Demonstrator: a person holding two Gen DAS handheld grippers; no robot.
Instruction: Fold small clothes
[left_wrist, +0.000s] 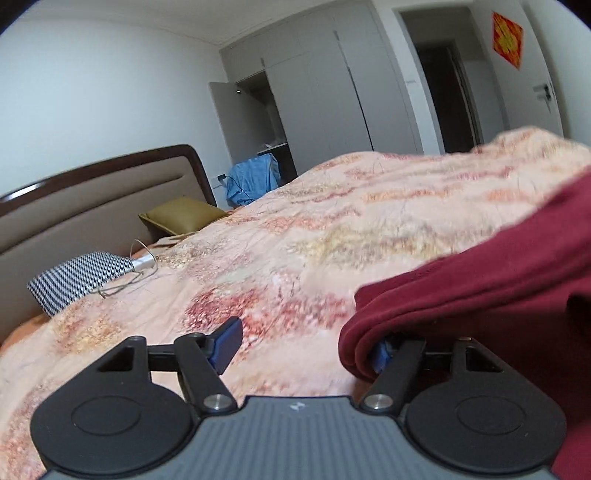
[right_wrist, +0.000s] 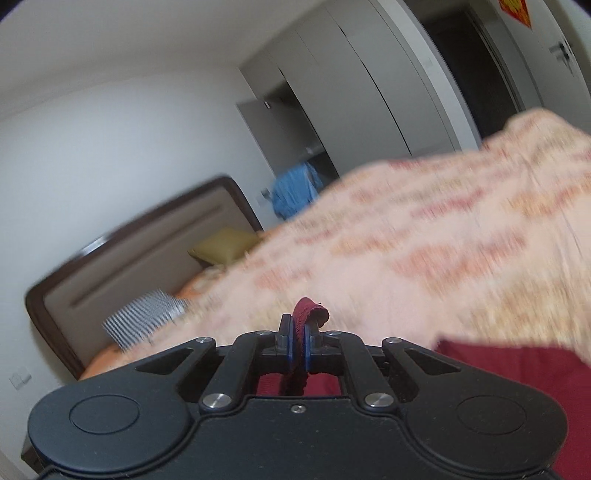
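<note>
Left gripper (left_wrist: 303, 352): held low over the bed, pointing along the quilt toward the headboard. Jaws spread wide. Left blue pad (left_wrist: 226, 349) bare; the right pad is mostly hidden under a fold of the red garment (left_wrist: 480, 295). Nothing lies between the pads, only quilt.

Right gripper (right_wrist: 300, 347): also low, tilted, aimed the same way. Jaws closed nearly together on a hem of the red garment (right_wrist: 308, 314); a small tuft of cloth sticks up past the tips, and more runs back between the arms toward the body.

Garment position: in the left view it lies bunched at the right side, draped over the right finger and reaching the frame edge. In the right view the rest spreads below and right of the gripper (right_wrist: 517, 373).

Surface: pink-orange patterned quilt (left_wrist: 314, 229), rumpled, rising toward the right. Right view is motion-blurred.

Room: padded headboard (left_wrist: 92, 199), olive pillow (left_wrist: 181, 214), checked pillow (left_wrist: 77, 277), blue cloth (left_wrist: 251, 177) by a grey wardrobe (left_wrist: 321, 99), dark doorway (left_wrist: 443, 96), white walls.
</note>
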